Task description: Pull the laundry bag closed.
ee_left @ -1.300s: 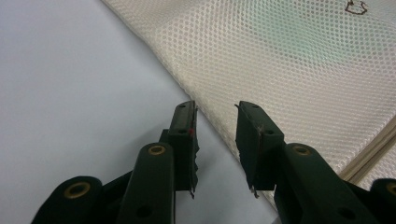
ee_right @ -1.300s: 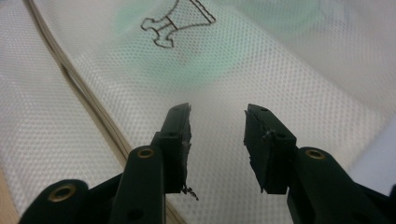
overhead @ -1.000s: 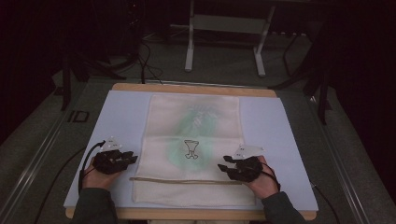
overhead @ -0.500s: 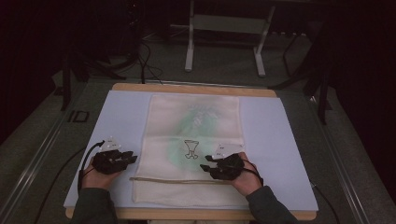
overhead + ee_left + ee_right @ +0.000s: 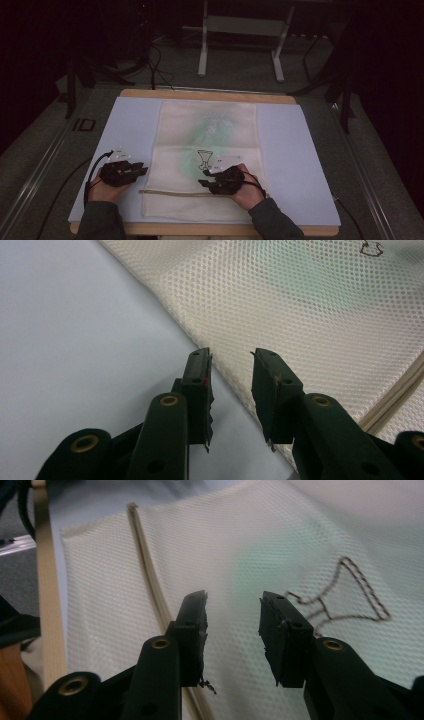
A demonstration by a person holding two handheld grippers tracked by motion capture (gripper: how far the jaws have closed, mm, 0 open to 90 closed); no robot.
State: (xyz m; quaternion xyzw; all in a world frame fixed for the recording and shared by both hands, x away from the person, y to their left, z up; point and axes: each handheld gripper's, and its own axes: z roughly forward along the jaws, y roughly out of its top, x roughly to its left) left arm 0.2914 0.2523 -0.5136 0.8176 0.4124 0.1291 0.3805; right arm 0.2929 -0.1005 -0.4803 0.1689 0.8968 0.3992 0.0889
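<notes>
1. Your left gripper (image 5: 141,170) sits low at the near left, jaws parted, nothing between them.
2. Your right gripper (image 5: 205,182) points left, jaws apart but just been closing, nothing between them.
3. Both forearms enter from the bottom edge.

The flat mesh laundry bag (image 5: 207,150) is cream white, and its fabric has a fine pattern of small round holes. Through the mesh, a pale green patch is visible in the middle of the bag. On this green area there is a thin dark outline drawing (image 5: 345,597) that looks like a cup or a funnel. A beige zipper strip (image 5: 190,193) runs across the bag. The table cover sheet (image 5: 130,125) under the bag is plain light blue-lilac. The table's wooden edge (image 5: 205,93) is light brown. Both hand-held grippers, the left gripper (image 5: 142,170) and the right gripper (image 5: 202,182), are black, with brass-coloured rivets on the jaws.
</notes>
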